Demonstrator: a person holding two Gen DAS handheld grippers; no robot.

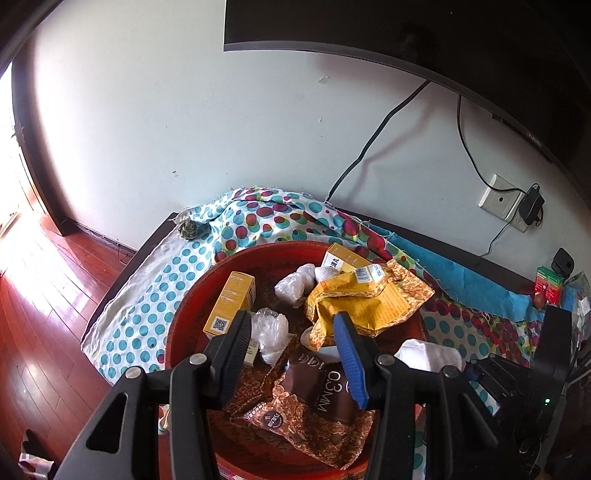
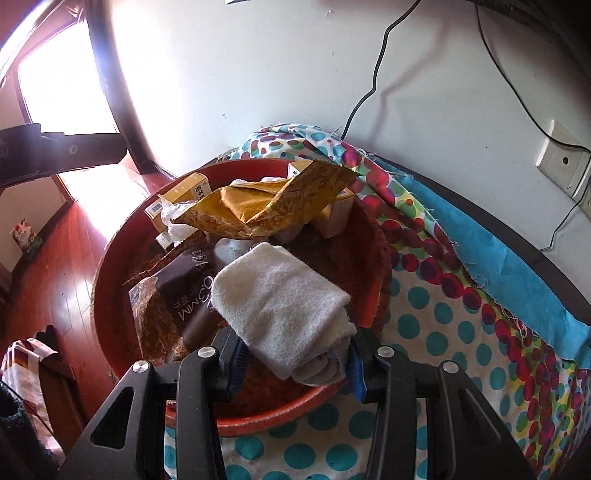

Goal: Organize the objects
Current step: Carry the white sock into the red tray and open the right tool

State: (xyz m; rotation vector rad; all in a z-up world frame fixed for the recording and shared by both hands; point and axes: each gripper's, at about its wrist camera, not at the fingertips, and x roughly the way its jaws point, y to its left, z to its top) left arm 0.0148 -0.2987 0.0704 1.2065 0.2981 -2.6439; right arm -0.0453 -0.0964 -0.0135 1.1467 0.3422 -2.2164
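A round red basin (image 1: 192, 295) (image 2: 110, 258) stands on a polka-dot cloth. It holds yellow boxes (image 1: 231, 302), crumpled plastic bags (image 1: 271, 326), a yellow snack pouch (image 1: 362, 299) (image 2: 258, 210) and a brown pouch (image 1: 314, 398) (image 2: 181, 291). My left gripper (image 1: 293, 325) hangs open over the basin's middle, nothing between its fingers. My right gripper (image 2: 295, 354) is shut on a folded white towel (image 2: 280, 306) (image 1: 428, 354), held over the basin's near-right rim above the brown pouch.
The polka-dot cloth (image 1: 147, 295) (image 2: 443, 332) and a blue cloth (image 2: 498, 258) cover the dark table against the wall. Cables run to a wall socket (image 1: 498, 201) under a television (image 1: 406, 29). A green and red box (image 1: 550, 284) stands far right. Wooden floor (image 1: 44, 295) lies left.
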